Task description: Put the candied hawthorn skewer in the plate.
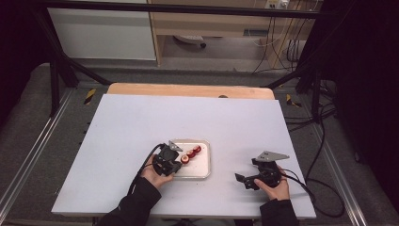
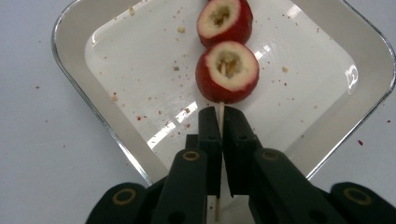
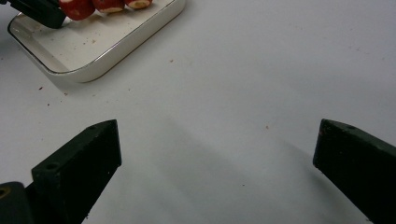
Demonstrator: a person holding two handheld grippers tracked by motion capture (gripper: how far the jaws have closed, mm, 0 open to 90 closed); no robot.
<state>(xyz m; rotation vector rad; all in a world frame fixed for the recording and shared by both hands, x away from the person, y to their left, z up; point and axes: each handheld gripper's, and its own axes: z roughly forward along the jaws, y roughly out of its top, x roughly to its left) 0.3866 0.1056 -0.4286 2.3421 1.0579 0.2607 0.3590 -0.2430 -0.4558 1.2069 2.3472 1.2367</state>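
Observation:
A thin wooden skewer (image 2: pixel 221 109) carries cored red fruit pieces (image 2: pixel 229 72), red outside and pale inside, in a row over a white rounded tray (image 2: pixel 93 107). My left gripper (image 2: pixel 220 116) is shut on the skewer's bare end just behind the nearest piece. In the high view the left gripper (image 1: pixel 180 162) sits at the tray's (image 1: pixel 200 175) left side, with the fruit (image 1: pixel 192 153) running away from it to the upper right. My right gripper (image 1: pixel 244 181) rests right of the tray, its jaws wide open over bare table (image 3: pixel 217 140) with nothing between them.
Red crumbs are scattered in the tray and on the white tabletop (image 1: pixel 141 122). The tray (image 3: pixel 93 70) lies at the upper left of the right gripper view. A wooden strip (image 1: pixel 188 89) borders the far table edge. Cables trail off the right side.

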